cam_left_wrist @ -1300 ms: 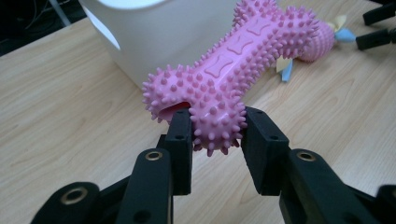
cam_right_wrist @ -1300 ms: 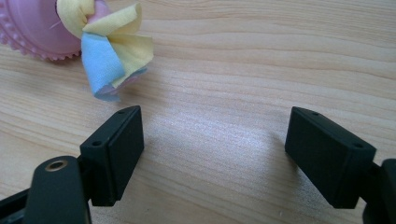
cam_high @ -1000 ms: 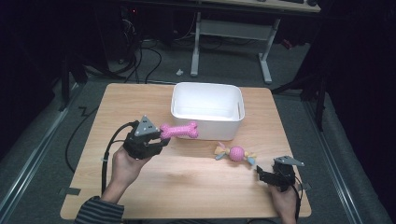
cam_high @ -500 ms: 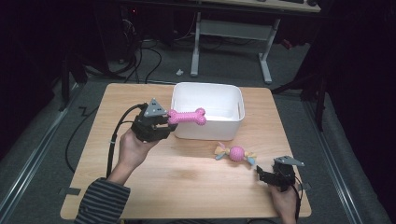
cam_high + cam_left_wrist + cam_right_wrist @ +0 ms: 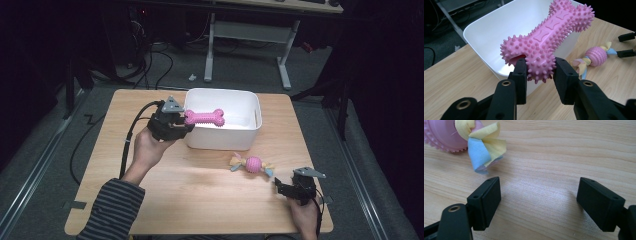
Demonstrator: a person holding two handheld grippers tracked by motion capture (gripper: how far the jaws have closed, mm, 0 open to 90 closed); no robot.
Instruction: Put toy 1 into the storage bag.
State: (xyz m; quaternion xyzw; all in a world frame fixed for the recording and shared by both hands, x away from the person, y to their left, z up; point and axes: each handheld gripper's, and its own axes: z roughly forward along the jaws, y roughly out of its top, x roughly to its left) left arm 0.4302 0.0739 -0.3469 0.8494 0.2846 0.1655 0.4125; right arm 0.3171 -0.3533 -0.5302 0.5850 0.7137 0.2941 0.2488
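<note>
Jaws of the left gripper [image 5: 184, 121] are clamped on one knobbed end of the spiky pink rubber bone toy [image 5: 205, 117], which pokes out level over the near-left rim of the white rectangular plastic bin [image 5: 252, 142]. In the left gripper view the pads pinch only the lower knob of the bone [image 5: 546, 47], so most of its length hangs free beyond the grip, toward one o'clock from the hand.

To place it well, I would carry the bone farther toward two o'clock until its whole length sits above the bin's open floor, then lower it below the rim before letting go; released here, the held end could catch the wall and tip out onto the light wooden table [image 5: 200, 200]. Keeping the wrist level should stop the toy from pivoting.

At five o'clock on the table the right gripper [image 5: 285, 186] rests with its jaws spread wide and empty, just beside the pink nubbed ball with pastel cloth tails [image 5: 253, 164].
</note>
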